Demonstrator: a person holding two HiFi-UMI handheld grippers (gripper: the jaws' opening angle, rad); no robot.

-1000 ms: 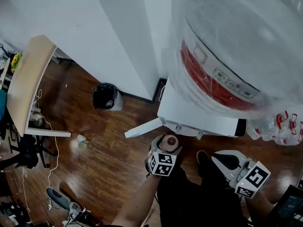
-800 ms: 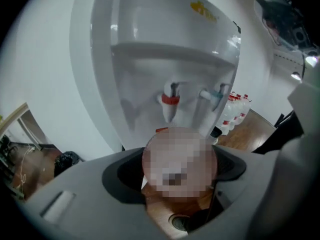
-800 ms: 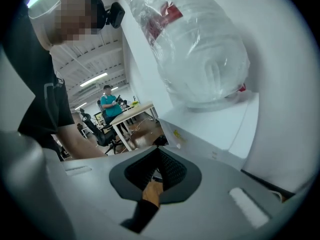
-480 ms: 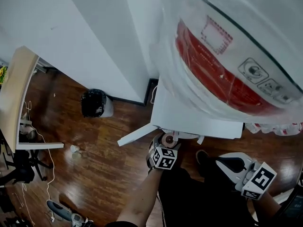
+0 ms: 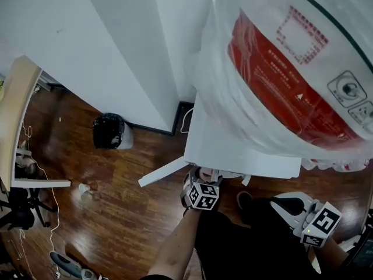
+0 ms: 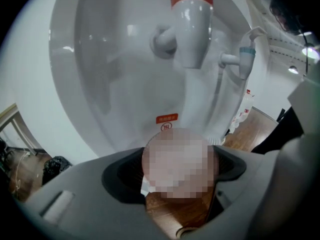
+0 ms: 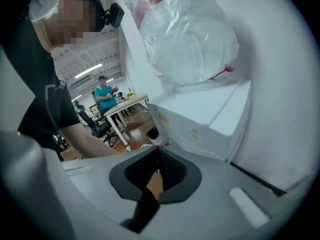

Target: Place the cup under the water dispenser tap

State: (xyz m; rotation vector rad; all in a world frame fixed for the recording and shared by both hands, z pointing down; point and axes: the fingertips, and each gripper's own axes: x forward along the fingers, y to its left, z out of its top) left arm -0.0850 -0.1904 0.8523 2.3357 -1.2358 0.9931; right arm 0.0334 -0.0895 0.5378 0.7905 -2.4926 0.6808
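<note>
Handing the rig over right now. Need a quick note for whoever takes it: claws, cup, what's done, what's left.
Left claw: shut on the cup, held in the dispenser recess, below the red-capped tap.
Right claw: shut, empty, low at the person's right, clear of the dispenser.
Done: cup gripped and brought to the tap.
Left: centre it under the spout, set it down, open the claw. The landing spot is not in view, so check first.
</note>
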